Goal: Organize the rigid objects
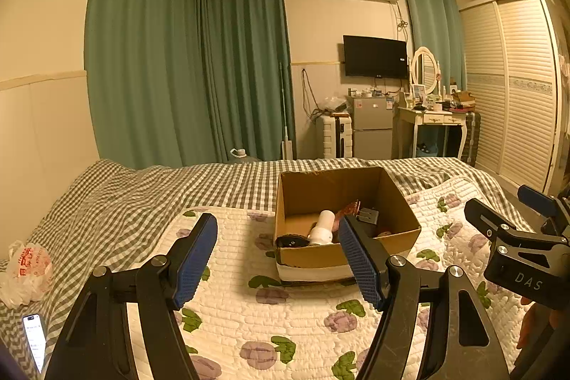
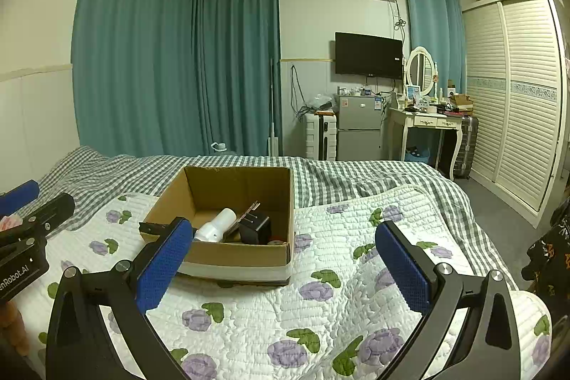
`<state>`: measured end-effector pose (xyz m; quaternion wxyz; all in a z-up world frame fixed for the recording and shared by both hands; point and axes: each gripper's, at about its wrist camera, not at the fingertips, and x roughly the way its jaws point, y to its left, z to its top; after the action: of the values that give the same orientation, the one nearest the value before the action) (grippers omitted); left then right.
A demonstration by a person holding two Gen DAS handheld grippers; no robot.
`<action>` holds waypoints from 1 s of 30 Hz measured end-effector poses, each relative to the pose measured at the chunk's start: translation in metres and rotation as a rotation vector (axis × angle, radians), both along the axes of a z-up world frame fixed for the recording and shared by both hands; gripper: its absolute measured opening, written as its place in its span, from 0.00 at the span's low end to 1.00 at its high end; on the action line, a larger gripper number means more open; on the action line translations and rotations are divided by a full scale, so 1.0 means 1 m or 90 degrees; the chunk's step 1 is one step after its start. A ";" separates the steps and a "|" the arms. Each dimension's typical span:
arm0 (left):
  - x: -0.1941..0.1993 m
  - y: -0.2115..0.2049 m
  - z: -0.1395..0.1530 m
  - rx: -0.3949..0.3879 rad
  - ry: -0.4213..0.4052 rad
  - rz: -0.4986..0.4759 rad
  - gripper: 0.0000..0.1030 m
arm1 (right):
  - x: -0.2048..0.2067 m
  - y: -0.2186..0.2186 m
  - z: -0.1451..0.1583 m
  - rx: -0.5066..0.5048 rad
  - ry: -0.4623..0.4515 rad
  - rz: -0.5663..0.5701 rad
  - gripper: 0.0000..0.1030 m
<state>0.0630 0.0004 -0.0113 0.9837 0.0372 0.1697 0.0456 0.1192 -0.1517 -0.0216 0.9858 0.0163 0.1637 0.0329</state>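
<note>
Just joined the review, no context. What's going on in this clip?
A person holds a gripper in each hand over a bed. The left gripper and right gripper are both open and empty, aimed toward an open cardboard box on the floral quilt. The box already holds a white bottle, a black block-shaped item and a few smaller things I can't identify. No loose objects remain on the quilt in view.

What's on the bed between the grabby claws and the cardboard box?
Nothing, only bare flowered quilt between each open hand-held gripper and the cardboard box; both wrist views show it.
</note>
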 end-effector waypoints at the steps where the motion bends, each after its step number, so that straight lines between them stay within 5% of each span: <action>1: 0.000 0.000 0.000 0.000 0.000 -0.001 0.71 | 0.000 0.000 0.000 0.000 0.000 0.000 1.00; 30: 0.004 0.003 -0.005 -0.005 0.011 -0.006 0.71 | -0.001 0.001 -0.002 0.000 0.006 -0.003 1.00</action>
<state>0.0667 0.0032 -0.0161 0.9825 0.0343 0.1784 0.0400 0.1180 -0.1509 -0.0237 0.9851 0.0165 0.1683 0.0304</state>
